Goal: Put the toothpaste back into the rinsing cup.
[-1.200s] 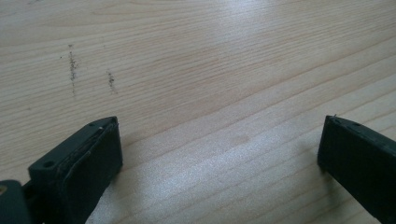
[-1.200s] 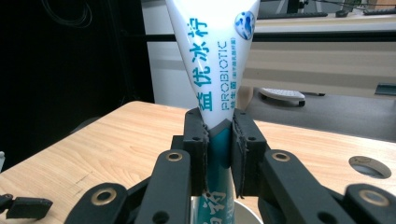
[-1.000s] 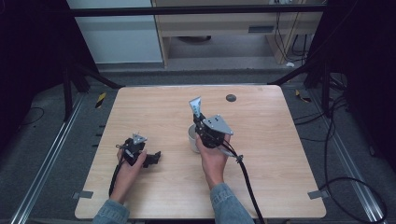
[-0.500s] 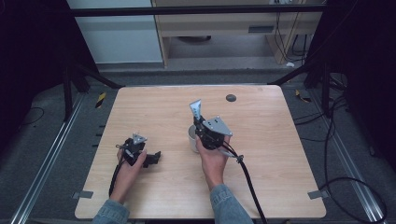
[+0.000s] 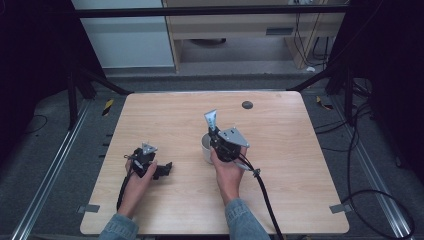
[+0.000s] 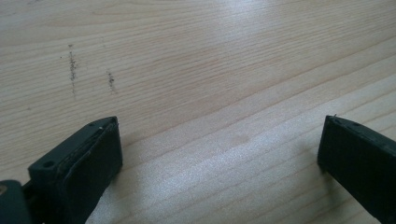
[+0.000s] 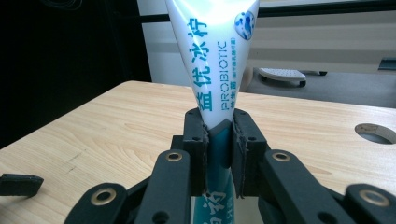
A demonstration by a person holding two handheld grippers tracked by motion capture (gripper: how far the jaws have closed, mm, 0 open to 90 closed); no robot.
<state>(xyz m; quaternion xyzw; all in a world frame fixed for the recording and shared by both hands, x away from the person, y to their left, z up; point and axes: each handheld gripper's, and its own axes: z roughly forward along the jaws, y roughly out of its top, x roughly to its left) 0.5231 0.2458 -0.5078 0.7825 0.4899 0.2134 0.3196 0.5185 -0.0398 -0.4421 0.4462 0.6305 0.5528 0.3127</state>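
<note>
A white tube with teal print (image 7: 215, 60) stands upright between the black jaws of my right gripper (image 7: 219, 149), which is shut on it. From above, the tube (image 5: 211, 120) rises over a white cup (image 5: 206, 145) with my right gripper (image 5: 218, 138) right beside the cup; whether the tube's lower end is inside the cup is hidden. My left gripper (image 5: 165, 170) lies low on the wooden table (image 5: 280, 165) at the front left, jaws wide apart. In the left gripper view my left gripper (image 6: 219, 158) has only bare wood between its pads.
A round cable hole (image 5: 247, 105) sits near the table's far edge, seen also in the right gripper view as a cable hole (image 7: 376, 133). A black cable (image 5: 265, 195) trails from the right gripper to the front edge. Dark frame legs flank the table.
</note>
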